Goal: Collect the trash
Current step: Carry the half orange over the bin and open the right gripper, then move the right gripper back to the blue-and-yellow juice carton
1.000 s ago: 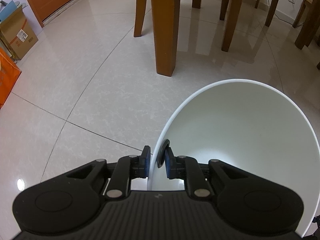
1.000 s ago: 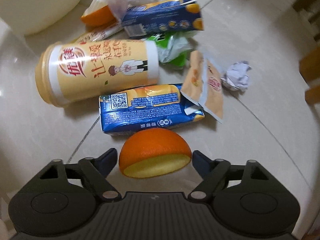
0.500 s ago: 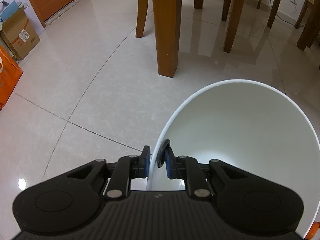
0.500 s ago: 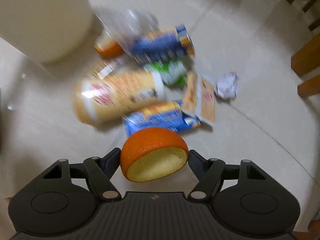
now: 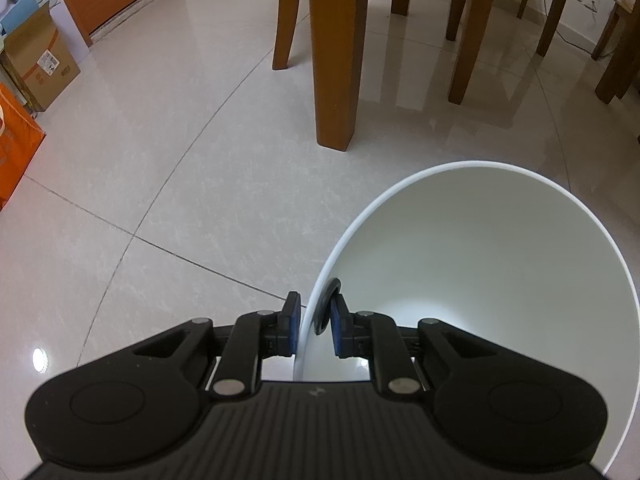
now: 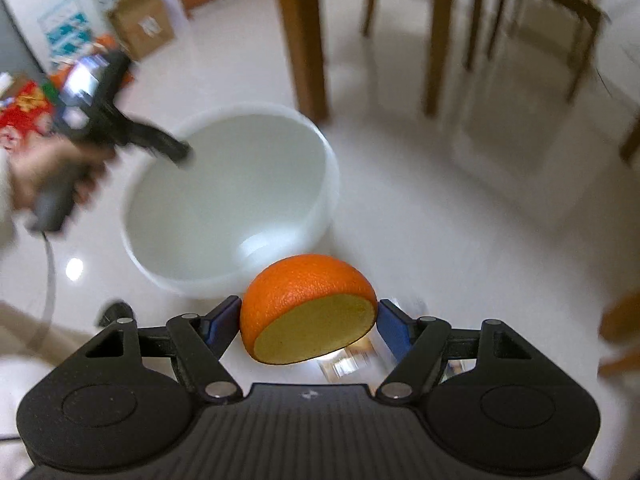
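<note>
Bin held on the left, orange half held on the right.

Left wrist view: my left tongs [image 5: 314, 326] are clenched on the wall of the white bin [image 5: 500, 264], one finger outside, one inside; the bin looks empty where I can see in. Ahead on the tiled floor [image 5: 160, 168] stand wooden legs [image 5: 336, 52], with a box [image 5: 38, 56] far left. Right wrist view, blurred: my right tongs [image 6: 309, 322] grip an orange half [image 6: 308, 304], cut face turned down toward me, just beside the bin's [image 6: 228, 200] near rim and above the floor. A hand [image 6: 44, 176] holds the left tongs' [image 6: 182, 156] handle at the bin's far-left rim.
</note>
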Demonstrator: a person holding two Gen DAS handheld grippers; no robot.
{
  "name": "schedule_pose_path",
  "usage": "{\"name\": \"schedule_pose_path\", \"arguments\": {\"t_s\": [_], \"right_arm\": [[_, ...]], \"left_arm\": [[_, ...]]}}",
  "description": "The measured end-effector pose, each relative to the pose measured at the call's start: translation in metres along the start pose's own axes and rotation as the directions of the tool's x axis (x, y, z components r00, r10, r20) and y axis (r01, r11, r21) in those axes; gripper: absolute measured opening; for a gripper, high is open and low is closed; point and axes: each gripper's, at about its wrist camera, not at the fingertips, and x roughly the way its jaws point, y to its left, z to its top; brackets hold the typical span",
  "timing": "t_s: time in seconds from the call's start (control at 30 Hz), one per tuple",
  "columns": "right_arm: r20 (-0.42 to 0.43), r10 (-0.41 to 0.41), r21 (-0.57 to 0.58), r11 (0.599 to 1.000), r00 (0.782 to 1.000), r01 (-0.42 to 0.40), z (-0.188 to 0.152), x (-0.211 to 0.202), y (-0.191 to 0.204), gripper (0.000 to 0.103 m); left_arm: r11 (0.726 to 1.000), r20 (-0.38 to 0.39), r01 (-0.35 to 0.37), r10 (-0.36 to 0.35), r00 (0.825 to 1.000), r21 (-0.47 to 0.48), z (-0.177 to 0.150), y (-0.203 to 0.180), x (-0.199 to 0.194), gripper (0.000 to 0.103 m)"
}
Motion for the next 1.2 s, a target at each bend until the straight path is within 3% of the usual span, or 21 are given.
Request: {"name": "schedule_pose_path", "arguments": {"t_s": [0.27,0.33,0.53,0.87,1.07,1.2], "right_arm": [[0.057,0.123,-0.096,0.989,0.991,-0.117,0.067,0.018,0.063,0.084],[0.066,0.109,-0.102,0.990,0.992,-0.102,0.072,0.022,0.069,0.090],[0.067,0.078,-0.076,0.994,0.995,-0.073,0.073,0.023,0.060,0.093],[0.044,0.030,0.031,0.999,0.999,-0.031,0.033,0.016,0.005,0.095],[-0.046,-0.027,0.174,0.984,0.999,0.034,-0.017,0.035,-0.043,0.095],[-0.117,-0.089,0.296,0.948,0.989,0.120,-0.065,0.057,-0.081,0.095]], "left_arm": [[1.000,-0.007,0.019,-0.020,1.000,-0.013,-0.002,0.005,0.000,0.014],[1.000,-0.003,0.019,-0.019,1.000,-0.007,-0.003,0.004,0.000,0.014],[1.000,-0.007,0.028,-0.028,1.000,-0.015,-0.002,0.005,0.001,0.013],[0.999,-0.009,0.028,-0.028,1.000,-0.025,-0.003,0.005,0.001,0.013],[1.000,-0.007,0.018,-0.019,1.000,-0.015,-0.002,0.003,0.000,0.014],[1.000,-0.004,0.013,-0.013,1.000,-0.004,-0.003,0.001,0.000,0.014]]}}
